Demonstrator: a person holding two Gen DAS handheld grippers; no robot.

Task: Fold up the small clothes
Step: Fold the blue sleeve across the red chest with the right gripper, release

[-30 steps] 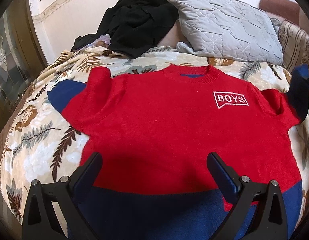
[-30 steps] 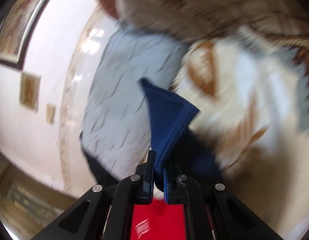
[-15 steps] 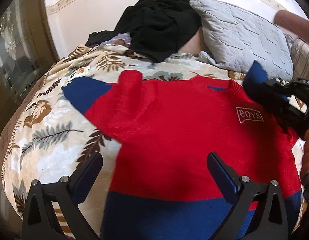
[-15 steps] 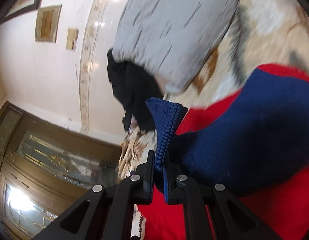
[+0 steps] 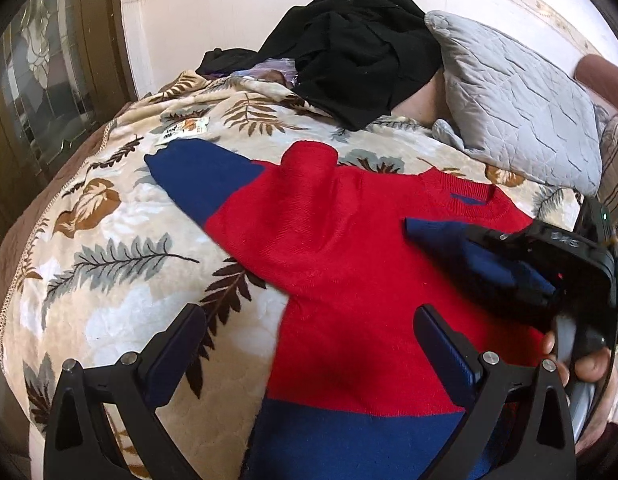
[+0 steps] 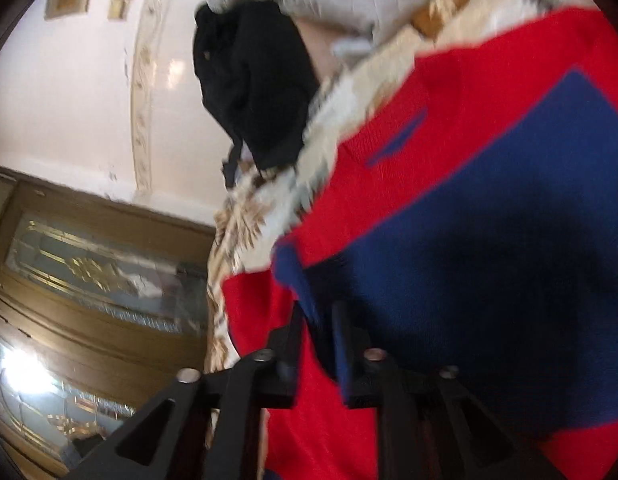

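Red and navy children's sweater point(image 5: 349, 264): lies face up on the bed, on a leaf-print blanket point(image 5: 109, 248), neckline toward the grey quilted pillow point(image 5: 517, 100). Navy hem band nearest the left wrist camera. One sleeve, red with a navy cuff point(image 5: 193, 184), spreads out onto the blanket away from the pillow. The other sleeve point(image 6: 489, 240), navy at its end, is folded across the sweater's chest.

Left hand-held gripper point(image 5: 309, 344): jaws wide apart, nothing between them, hovering above the sweater's lower edge and the blanket beside it.

Right hand-held gripper point(image 6: 315, 344): jaws have just been opening; the folded sleeve's navy cuff sits in the gap, and the fingers point(image 6: 289, 344) stand apart from it, no longer pinching. A person's hand point(image 5: 581, 356) grips its handle at the sweater's pillow-side flank.

Black garments point(image 5: 357, 48): heaped against the wall beside the pillow, apart from the sweater.
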